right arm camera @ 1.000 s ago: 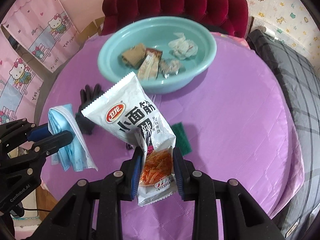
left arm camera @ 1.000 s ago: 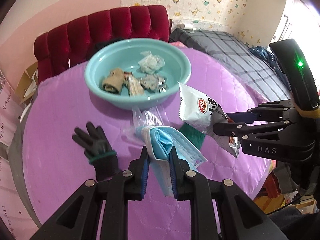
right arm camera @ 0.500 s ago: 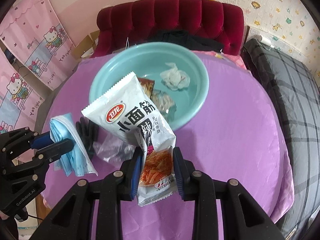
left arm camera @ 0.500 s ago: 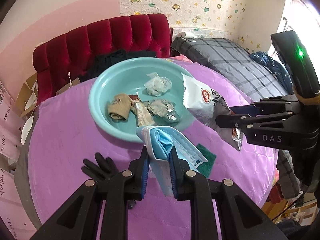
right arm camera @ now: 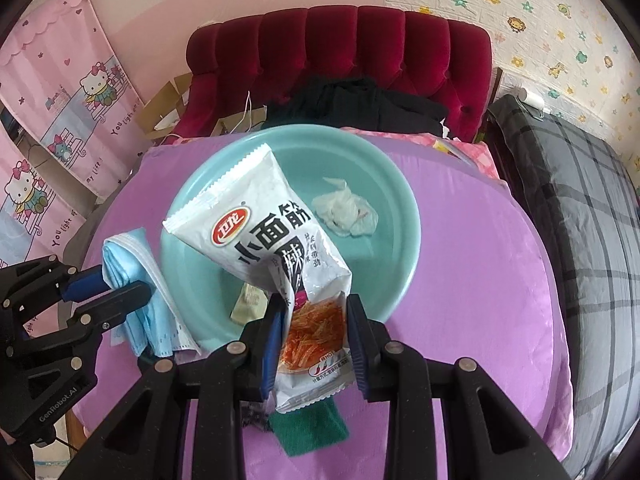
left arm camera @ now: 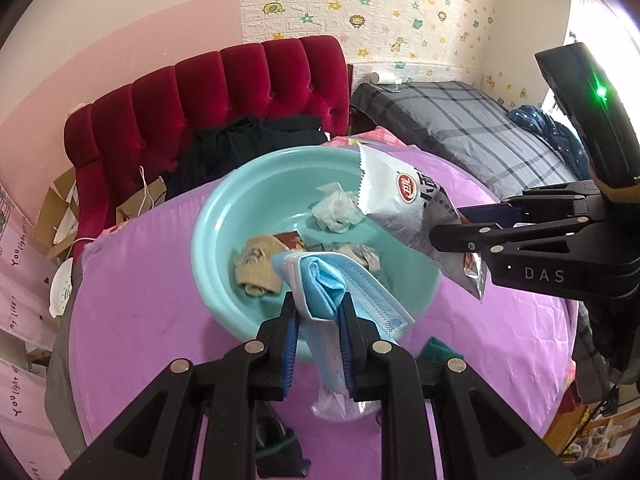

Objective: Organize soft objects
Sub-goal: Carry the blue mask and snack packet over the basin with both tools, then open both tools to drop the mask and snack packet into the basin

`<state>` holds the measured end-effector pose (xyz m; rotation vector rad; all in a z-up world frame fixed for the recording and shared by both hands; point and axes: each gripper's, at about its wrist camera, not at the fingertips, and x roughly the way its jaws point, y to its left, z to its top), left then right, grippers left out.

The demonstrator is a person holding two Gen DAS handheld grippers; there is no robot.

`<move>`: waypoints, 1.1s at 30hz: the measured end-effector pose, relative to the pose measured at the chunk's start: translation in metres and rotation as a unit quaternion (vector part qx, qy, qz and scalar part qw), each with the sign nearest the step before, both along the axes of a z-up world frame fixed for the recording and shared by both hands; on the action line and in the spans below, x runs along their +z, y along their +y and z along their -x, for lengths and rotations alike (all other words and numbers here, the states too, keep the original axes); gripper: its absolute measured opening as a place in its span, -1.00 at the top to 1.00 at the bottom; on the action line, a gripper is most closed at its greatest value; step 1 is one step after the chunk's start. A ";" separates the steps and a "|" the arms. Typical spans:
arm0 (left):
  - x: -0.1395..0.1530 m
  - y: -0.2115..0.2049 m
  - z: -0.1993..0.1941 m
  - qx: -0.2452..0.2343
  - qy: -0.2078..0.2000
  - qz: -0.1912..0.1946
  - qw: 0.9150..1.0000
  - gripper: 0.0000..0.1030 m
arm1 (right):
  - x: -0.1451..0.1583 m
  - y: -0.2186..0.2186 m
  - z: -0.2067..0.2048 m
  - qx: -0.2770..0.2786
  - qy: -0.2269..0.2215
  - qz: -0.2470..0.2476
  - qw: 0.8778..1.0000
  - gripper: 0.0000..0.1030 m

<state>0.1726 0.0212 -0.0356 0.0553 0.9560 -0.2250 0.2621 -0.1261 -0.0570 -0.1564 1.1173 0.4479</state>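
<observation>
My left gripper is shut on a folded blue face mask, which hangs over the near rim of the teal bowl. At the right of that view my right gripper is shut on a white snack bag above the bowl's right side. In the right wrist view the right gripper pinches the snack bag by its lower end over the bowl. The left gripper with the mask is at the left. In the bowl lie a white tissue, a brown sock and wrappers.
On the purple table a green sponge, a clear plastic bag and a black glove lie near the front edge. A red tufted sofa with dark clothes stands behind the table. A plaid bed is at the right.
Both grippers have moved forward with their loads, from above the table's front part to over the bowl. The glove and sponge have slid toward the bottom of the views.
</observation>
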 end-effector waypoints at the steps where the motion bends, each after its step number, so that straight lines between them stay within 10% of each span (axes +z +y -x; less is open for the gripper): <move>1: -0.001 0.001 -0.004 0.001 0.000 0.000 1.000 0.61 | -0.001 0.002 -0.005 0.000 0.000 0.000 1.000 0.37; 33: -0.064 0.002 -0.121 0.013 0.030 0.007 0.999 0.60 | -0.071 0.032 -0.121 -0.037 0.033 -0.004 0.999 0.36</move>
